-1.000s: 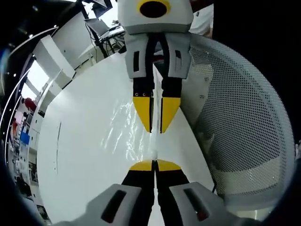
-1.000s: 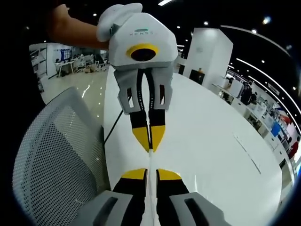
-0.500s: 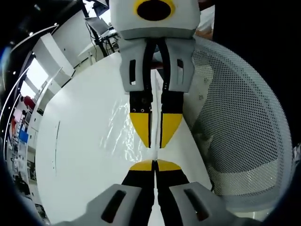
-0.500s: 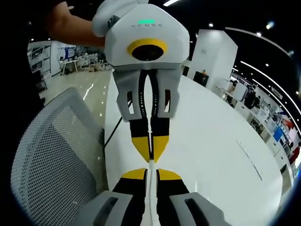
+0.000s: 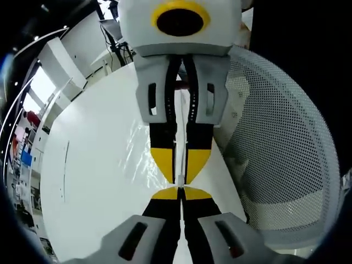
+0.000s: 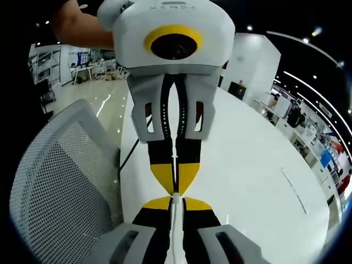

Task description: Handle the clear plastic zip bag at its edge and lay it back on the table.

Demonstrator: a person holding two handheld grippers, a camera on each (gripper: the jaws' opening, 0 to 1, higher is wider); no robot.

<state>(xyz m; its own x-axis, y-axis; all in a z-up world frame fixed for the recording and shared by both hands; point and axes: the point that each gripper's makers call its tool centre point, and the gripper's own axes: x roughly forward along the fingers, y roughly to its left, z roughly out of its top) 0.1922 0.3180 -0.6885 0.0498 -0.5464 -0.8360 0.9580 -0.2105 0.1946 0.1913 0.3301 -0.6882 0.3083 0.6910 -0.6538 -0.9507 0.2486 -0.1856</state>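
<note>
In the left gripper view the left hand-held gripper (image 5: 180, 190) has its jaws pressed together on the thin white edge strip of the clear zip bag (image 5: 144, 144), and the right hand-held gripper (image 5: 180, 177) faces it tip to tip from above, its yellow fingertips (image 5: 163, 159) also closed on the same strip, so the two pairs of tips almost touch. The bag spreads away from this pinched edge to the left of the right hand-held gripper as a crinkled, shiny sheet low over the white surface (image 5: 82, 181); I cannot tell how much of it touches the surface. In the right gripper view the same meeting shows from the other side: the right hand-held gripper (image 6: 175, 199) is clamped on the strip, the left hand-held gripper (image 6: 175, 190) closes on it just beyond, and the bag (image 6: 174, 231) shows as a thin pale band running between the jaws. A person's hand (image 6: 82, 25) holds the left hand-held gripper from behind. A white mesh chair back (image 5: 280, 143) stands close beside the surface edge, just beside both hand-held grippers on the side away from the bag (image 6: 60, 181). On the bag's side of the hand-held grippers the surface runs broad and bare to its far curved edge, with a thin dark line (image 5: 65, 165) marked on it well away from the bag.
</note>
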